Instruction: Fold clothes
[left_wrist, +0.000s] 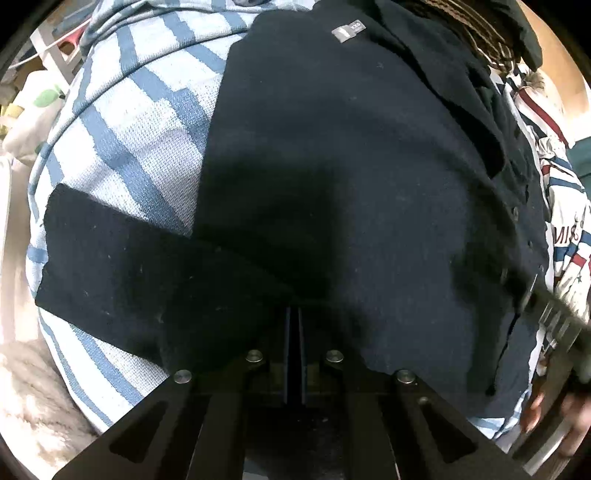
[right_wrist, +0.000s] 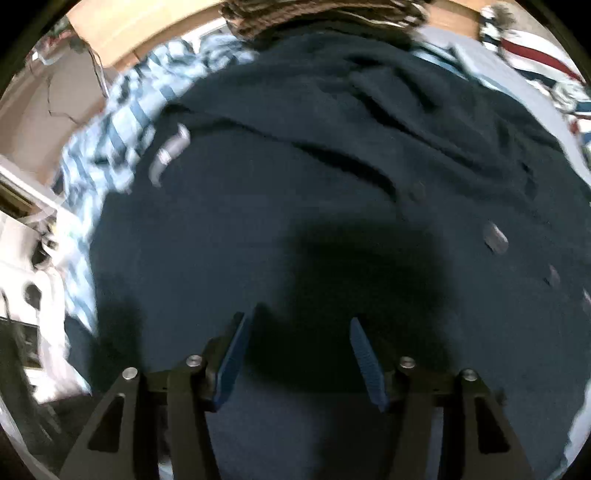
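left gripper (left_wrist: 294, 314) jaws closed together over the navy garment (left_wrist: 351, 166) at frame centre; right gripper (right_wrist: 297, 325) jaws apart, nothing between them.

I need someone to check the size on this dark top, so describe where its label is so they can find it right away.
Start at the blue and white checked cloth that covers the surface; the dark navy buttoned garment lies spread on it. The small grey label sits on its far end, toward the woven basket. It is the only pale patch on that dark fabric.
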